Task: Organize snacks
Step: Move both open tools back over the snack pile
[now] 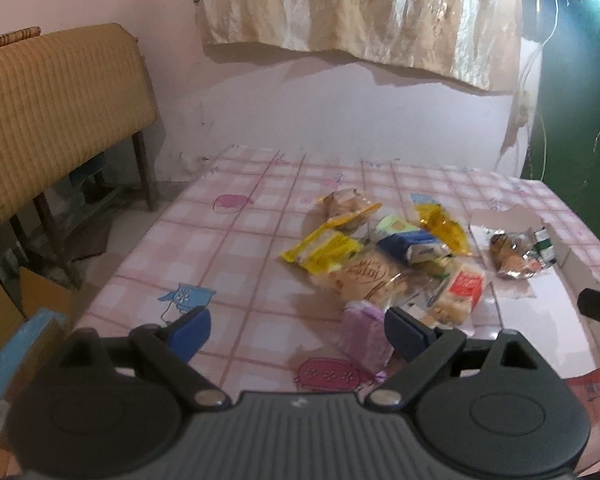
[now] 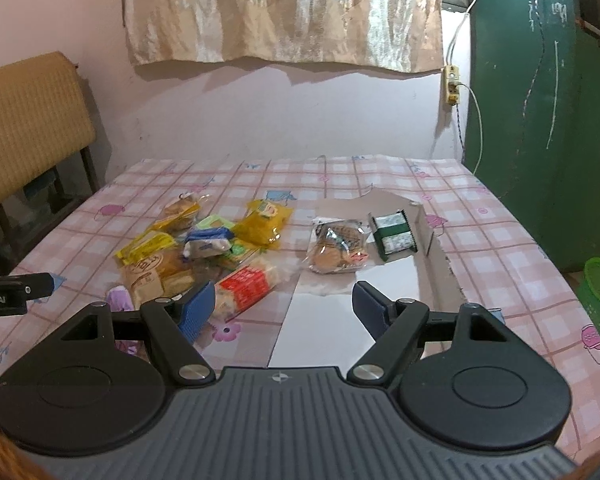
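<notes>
Both grippers are hovering over the checked tablecloth point(image 2: 500, 240), neither holding anything; the left gripper point(image 1: 298, 330) is sitting with jaws spread wide, nothing between the pads, only a purple packet point(image 1: 366, 332) lying on the cloth below the gap; the right gripper point(image 2: 284, 306) is likewise spread wide and empty, jaws framing bare white board, its left pad showing just in front of the red-label packet point(image 2: 246, 286) but, as far as I can tell, not touching it.

Snacks are splitting into two groups; the main pile point(image 2: 196, 248) is lying loose and overlapping left of centre: yellow wrappers, a blue-and-white packet point(image 2: 206, 242), the red-label one, a round biscuit pack point(image 2: 152, 272); that looks like the unsorted stock.

To the right, a flattened cardboard box point(image 2: 380, 280) is lying open with one low wall standing; a clear pack of biscuits point(image 2: 336, 250) and a green-and-white packet point(image 2: 394, 236) are resting on it, well apart from the pile; I'm reading the box as the drop zone, those two as already sorted.

Judging: both tools are angling down toward the pile with jaws pre-opened, so they're setting up for the next pick; nearest candidates are the purple packet for the left and the red-label one for the right; crinkly overlapping wrappers are risking a double grab or a slip.
</notes>
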